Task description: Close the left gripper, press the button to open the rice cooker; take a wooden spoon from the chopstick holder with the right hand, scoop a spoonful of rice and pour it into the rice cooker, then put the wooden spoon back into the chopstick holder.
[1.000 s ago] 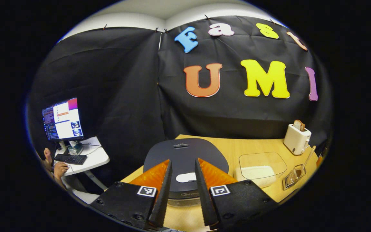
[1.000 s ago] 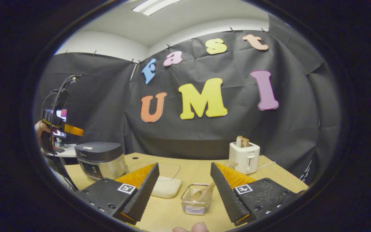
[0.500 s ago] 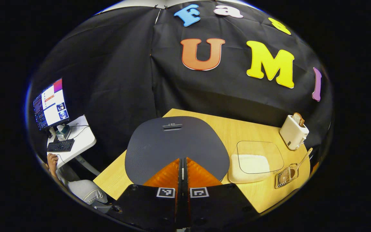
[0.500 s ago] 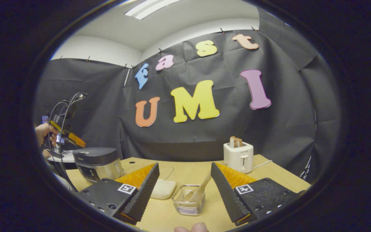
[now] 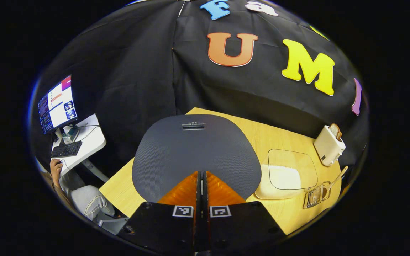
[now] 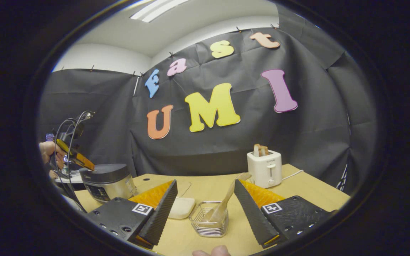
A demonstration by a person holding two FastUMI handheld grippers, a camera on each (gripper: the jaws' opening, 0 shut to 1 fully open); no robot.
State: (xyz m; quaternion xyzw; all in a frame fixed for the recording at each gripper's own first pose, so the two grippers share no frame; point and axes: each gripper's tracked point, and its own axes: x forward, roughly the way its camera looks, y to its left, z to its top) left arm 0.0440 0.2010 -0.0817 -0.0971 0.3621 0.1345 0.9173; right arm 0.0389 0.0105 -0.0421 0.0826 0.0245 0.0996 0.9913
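Note:
The rice cooker's dark grey lid [image 5: 194, 149] lies shut right below my left gripper [image 5: 201, 174], whose fingers are pressed together with nothing between them and cover the lid's front edge. In the right gripper view the rice cooker [image 6: 107, 179] stands at the table's left, and a hand [image 6: 46, 151] holds the left gripper [image 6: 75, 158] slanting down onto its top. My right gripper [image 6: 205, 182] is open above the wire chopstick holder [image 6: 209, 222], from which the wooden spoon [image 6: 226, 201] leans up. The container of white rice [image 5: 285, 174] sits right of the cooker.
A white toaster [image 6: 264, 167] with bread stands at the back right of the wooden table [image 6: 308, 188]. Left of the table, a person [image 5: 57, 174] sits at a small desk with a monitor [image 5: 57, 106] and keyboard. Black cloth walls close the back.
The left gripper went from open to shut and dropped closer over the cooker lid, now covering the white button. The right gripper drifted slightly toward the chopstick holder, staying open.

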